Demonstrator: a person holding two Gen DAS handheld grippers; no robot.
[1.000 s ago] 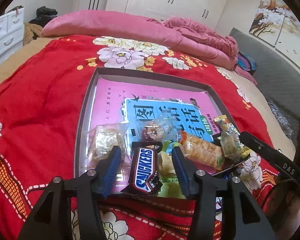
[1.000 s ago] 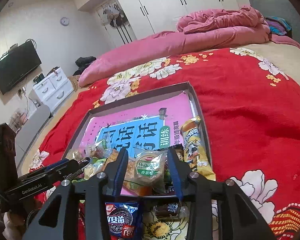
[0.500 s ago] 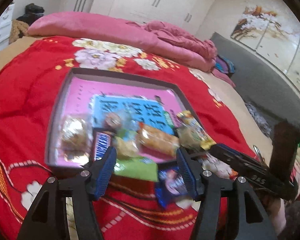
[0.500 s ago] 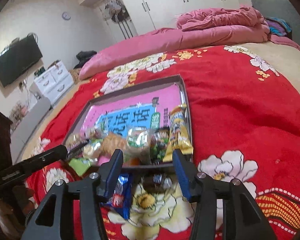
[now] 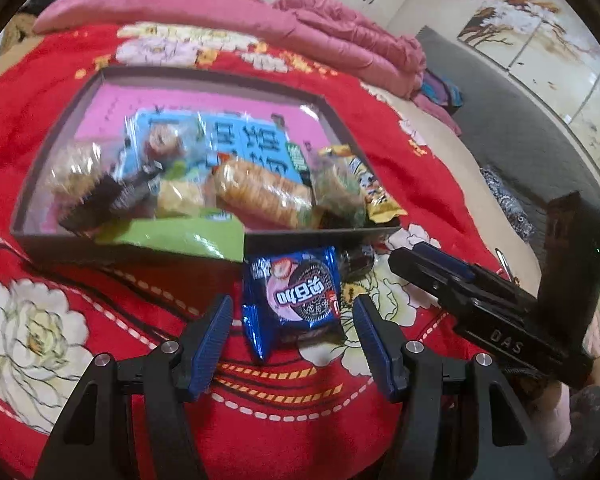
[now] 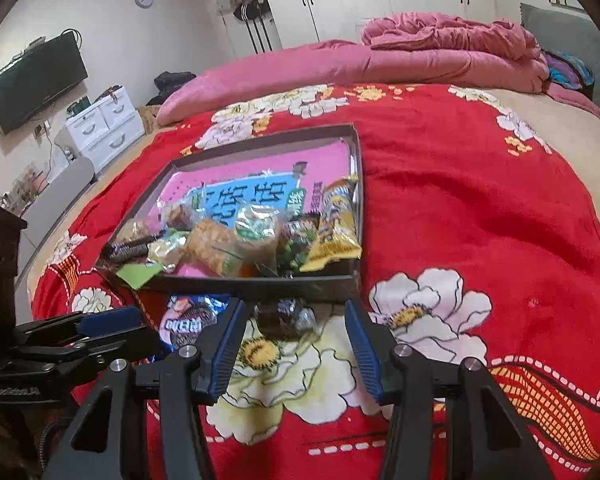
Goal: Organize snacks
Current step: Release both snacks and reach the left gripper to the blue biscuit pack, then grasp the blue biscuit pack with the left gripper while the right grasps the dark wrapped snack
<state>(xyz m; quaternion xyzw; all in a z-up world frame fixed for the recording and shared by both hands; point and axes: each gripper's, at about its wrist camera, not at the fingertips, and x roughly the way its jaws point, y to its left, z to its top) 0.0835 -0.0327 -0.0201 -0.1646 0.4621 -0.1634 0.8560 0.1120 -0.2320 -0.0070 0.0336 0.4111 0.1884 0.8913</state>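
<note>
A shallow dark tray [image 5: 328, 235] [image 6: 358, 200] lies on the red flowered blanket and holds several wrapped snacks on a pink and blue booklet. Among them are a rice-cracker pack [image 5: 260, 194], a yellow packet [image 6: 334, 228] and a green packet [image 5: 180, 236] that hangs over the front rim. In front of the tray a blue cookie packet [image 5: 296, 292] [image 6: 186, 320] lies on the blanket. My left gripper [image 5: 292, 326] is open around it, pads apart from it. A small dark-wrapped snack [image 6: 284, 316] lies between the fingers of my open right gripper [image 6: 294, 318], untouched.
The two grippers hang side by side; the right one [image 5: 460, 284] shows in the left wrist view and the left one [image 6: 100, 324] in the right wrist view. Pink bedding [image 6: 420, 52] is piled at the far end of the bed. White drawers [image 6: 100, 128] stand at the left.
Both grippers have drawn back from over the tray to the blanket in front of it, and their jaws stand wider. The cookie packet and the dark snack now lie between the fingers.
</note>
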